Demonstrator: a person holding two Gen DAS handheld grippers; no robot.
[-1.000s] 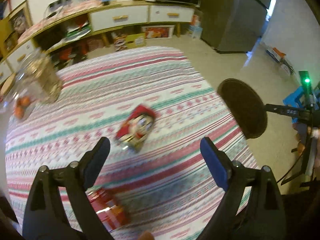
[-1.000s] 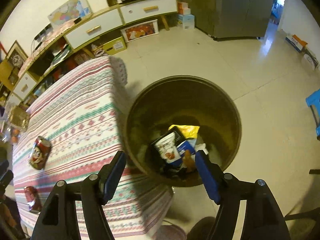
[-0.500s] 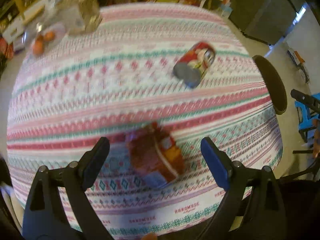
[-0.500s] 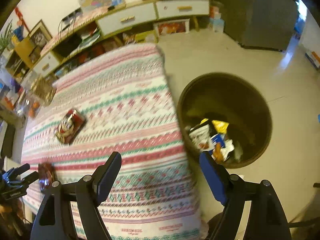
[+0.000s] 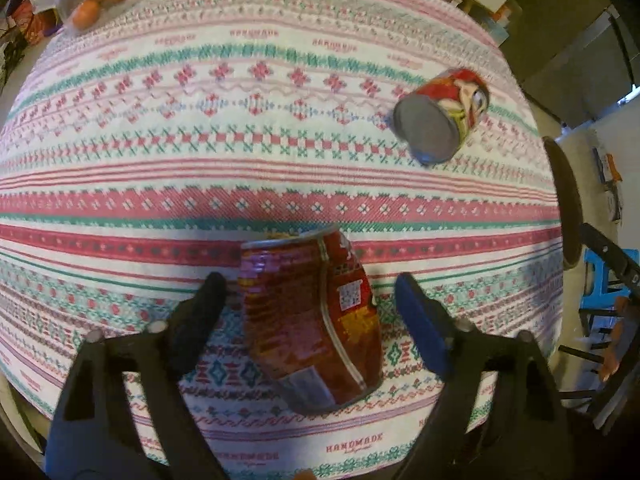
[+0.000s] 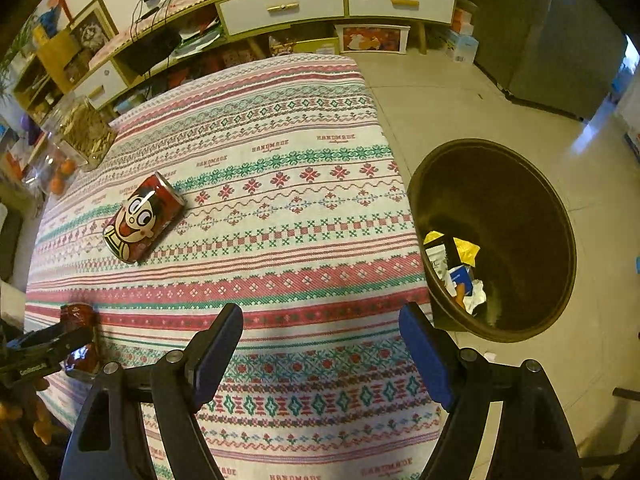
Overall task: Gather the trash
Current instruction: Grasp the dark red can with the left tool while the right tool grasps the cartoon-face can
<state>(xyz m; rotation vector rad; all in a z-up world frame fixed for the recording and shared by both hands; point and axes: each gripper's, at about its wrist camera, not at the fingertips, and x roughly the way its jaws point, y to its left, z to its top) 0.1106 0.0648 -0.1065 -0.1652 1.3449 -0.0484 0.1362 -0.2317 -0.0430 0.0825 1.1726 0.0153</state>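
Observation:
A crushed red can point(image 5: 308, 320) lies on the striped tablecloth point(image 5: 280, 160) near its front edge. My left gripper point(image 5: 308, 280) points down over it with a finger on each side. Its jaws are closing, and a small gap shows on both sides of the can. A second can with a cartoon face point(image 5: 440, 116) lies on its side farther back right, also seen from the right wrist point(image 6: 142, 218). My right gripper point(image 6: 320, 314) hangs open above the cloth with nothing between its fingers. The brown trash bin point(image 6: 552, 220) stands on the floor to its right, holding several wrappers.
A glass jar point(image 6: 80, 132) and a bowl of oranges point(image 5: 100, 0) sit at the table's far left corner. A blue stool point(image 5: 600, 276) and dark stand legs are beside the table. A low cabinet point(image 6: 280, 8) and a fridge point(image 6: 560, 60) line the back.
My left gripper came down from above the cartoon can onto the crushed can, and its jaws narrowed. My right gripper swung left from over the bin to above the table.

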